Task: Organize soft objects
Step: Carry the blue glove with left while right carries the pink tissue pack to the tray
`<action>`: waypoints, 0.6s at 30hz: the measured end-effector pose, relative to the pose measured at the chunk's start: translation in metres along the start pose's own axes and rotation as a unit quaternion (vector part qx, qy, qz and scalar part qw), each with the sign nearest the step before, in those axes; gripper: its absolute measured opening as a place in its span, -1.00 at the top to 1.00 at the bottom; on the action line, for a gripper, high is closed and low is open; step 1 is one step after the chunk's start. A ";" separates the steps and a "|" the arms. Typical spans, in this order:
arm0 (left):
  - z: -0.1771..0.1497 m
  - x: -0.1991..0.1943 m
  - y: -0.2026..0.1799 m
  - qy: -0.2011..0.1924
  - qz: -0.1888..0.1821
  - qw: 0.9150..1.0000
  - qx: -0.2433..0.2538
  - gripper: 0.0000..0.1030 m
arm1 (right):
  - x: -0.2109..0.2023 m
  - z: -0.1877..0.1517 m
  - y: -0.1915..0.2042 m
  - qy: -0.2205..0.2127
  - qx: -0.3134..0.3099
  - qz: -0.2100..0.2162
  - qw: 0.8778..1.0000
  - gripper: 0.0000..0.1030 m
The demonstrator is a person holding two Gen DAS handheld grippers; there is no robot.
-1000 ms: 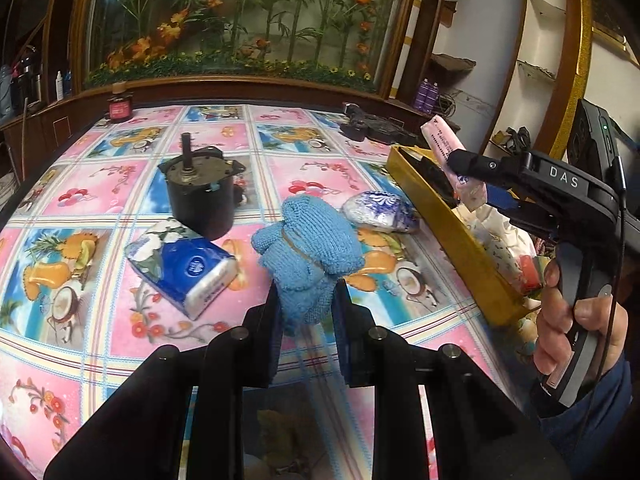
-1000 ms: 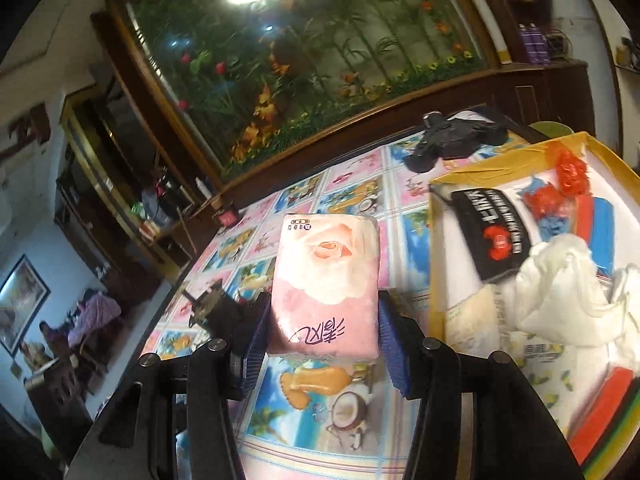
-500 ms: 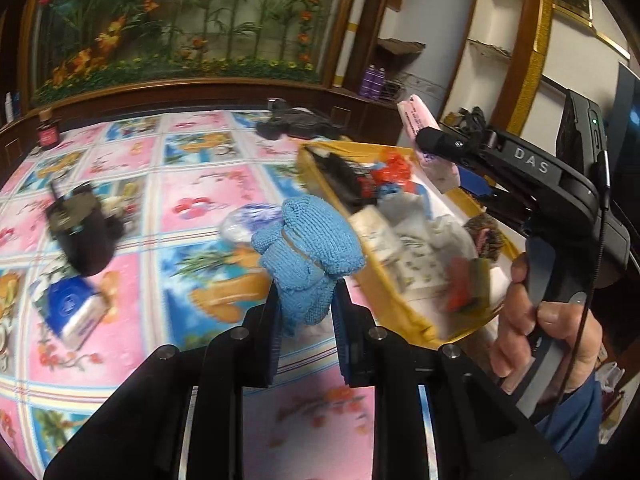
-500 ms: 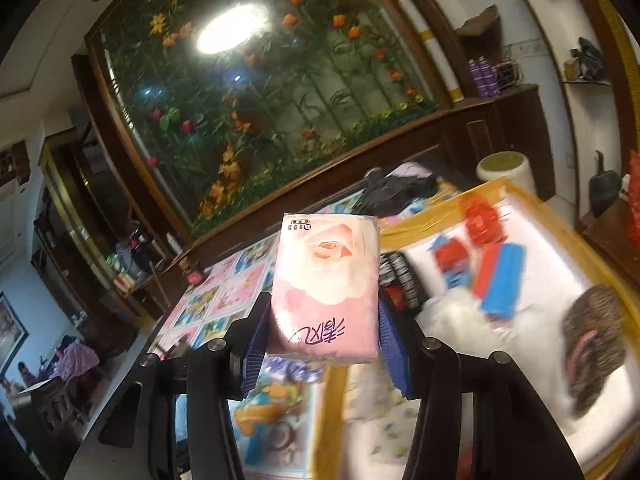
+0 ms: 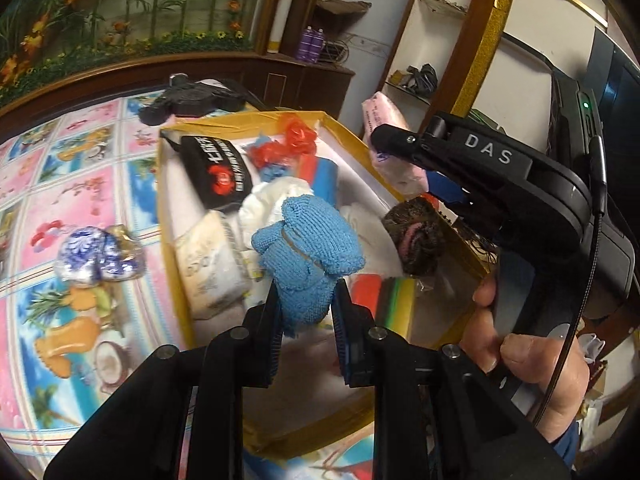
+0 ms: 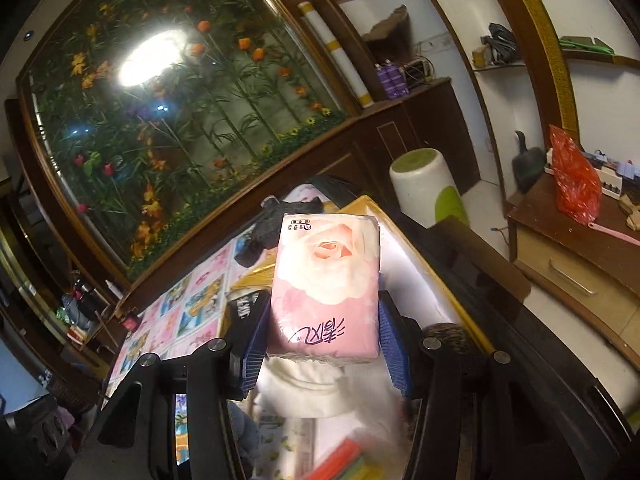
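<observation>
Left wrist view, nearest first: my left claw (image 5: 307, 312) is clamped nearly shut on the lower end of a blue knitted bundle (image 5: 308, 248), which stands up between the pads and bulges above them. It looks like rolled sock or glove fabric: light, soft, compressible, not fragile. I judge the hold at the narrow base sound, since the knit gives grip and the wider top cannot slide down through. Directly beyond it sits the yellow-rimmed box (image 5: 168, 216), already carrying white cloth (image 5: 272, 200), a black pouch (image 5: 218, 172) and red pieces. The bundle hangs over the box interior. On the patterned worktop (image 5: 48, 208) left of the box lies a blue-and-white wrapped item (image 5: 86, 256).

Right wrist view: my right claw (image 6: 320, 340) is partly open and pressed on both flanks of a pink tissue pack (image 6: 326, 284), upright, rose print facing the camera. The pack is light, squashy, with slick plastic film; side pressure across the middle is the right hold, firm enough to stop slipping. It is held above the box's far part. Beyond stands a glass-fronted flower display (image 6: 160, 120).
</observation>
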State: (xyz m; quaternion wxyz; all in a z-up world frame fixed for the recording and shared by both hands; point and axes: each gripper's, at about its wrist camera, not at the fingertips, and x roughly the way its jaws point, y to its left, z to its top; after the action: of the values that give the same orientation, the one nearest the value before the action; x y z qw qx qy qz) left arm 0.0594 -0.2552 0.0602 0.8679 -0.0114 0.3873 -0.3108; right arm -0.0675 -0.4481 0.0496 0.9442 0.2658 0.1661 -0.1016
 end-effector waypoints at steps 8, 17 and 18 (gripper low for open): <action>-0.005 0.014 -0.002 0.015 -0.007 1.000 -0.001 0.63 | 0.013 0.036 0.028 0.026 -0.002 -0.026 0.999 0.02; -0.010 0.014 -0.002 0.008 -0.015 1.000 0.005 0.62 | 0.033 0.045 0.057 0.030 -0.032 -0.051 0.998 0.00; -0.011 0.014 -0.002 0.006 -0.014 1.000 0.007 0.62 | 0.034 0.045 0.057 0.029 -0.033 -0.051 0.998 -0.01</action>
State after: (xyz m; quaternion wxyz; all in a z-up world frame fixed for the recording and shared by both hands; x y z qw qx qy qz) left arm 0.0578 -0.2622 0.0442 0.8613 -0.0090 0.3903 -0.3252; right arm -0.0082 -0.4275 0.0999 0.9407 0.2284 0.2105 -0.1362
